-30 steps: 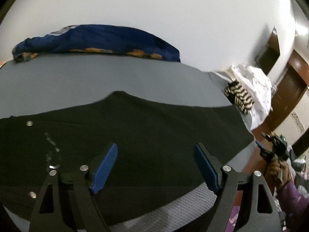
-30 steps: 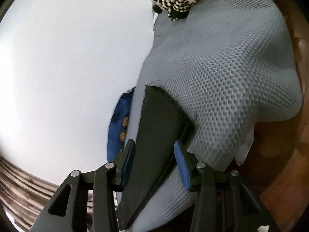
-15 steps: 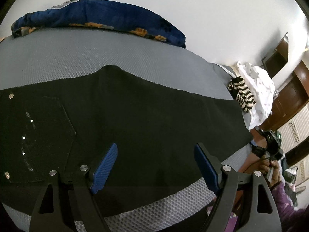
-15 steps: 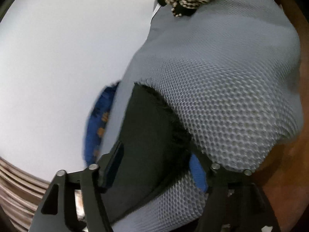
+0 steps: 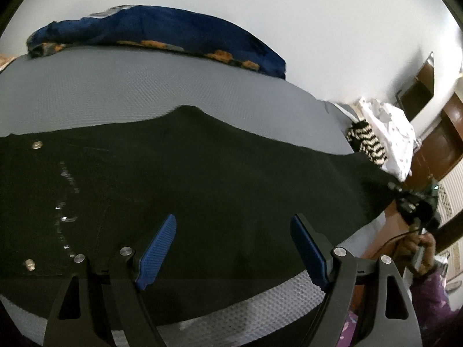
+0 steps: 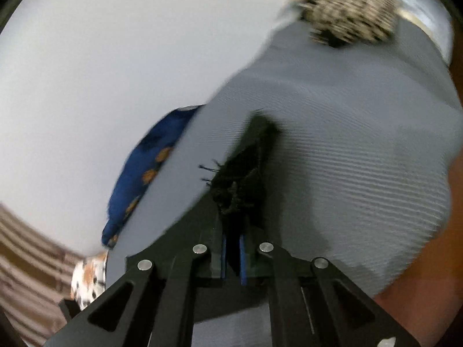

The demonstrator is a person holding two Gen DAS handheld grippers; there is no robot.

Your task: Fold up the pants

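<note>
Black pants (image 5: 217, 179) lie flat across a grey mesh mattress (image 5: 144, 86), studded back pocket at the left, leg running off to the right. My left gripper (image 5: 233, 218) hovers open above the seat area, nothing between its blue pads. In the right wrist view my right gripper (image 6: 233, 245) is shut on the frayed hem of the pants (image 6: 246, 167), which rises bunched off the mattress (image 6: 347, 144). The left wrist view shows a hand holding that right gripper (image 5: 413, 205) at the leg's far end.
A blue patterned blanket (image 5: 162, 34) lies along the mattress's far edge by the white wall. A black-and-white striped cloth (image 5: 366, 143) and a white cloth (image 5: 387, 127) sit at the right end. Brown wooden furniture (image 5: 442, 144) stands beyond.
My right gripper's jaws opened around the hem, then closed on it and lifted it off the mattress while rolling. The left gripper stayed open over the pants, only tilting a little.
</note>
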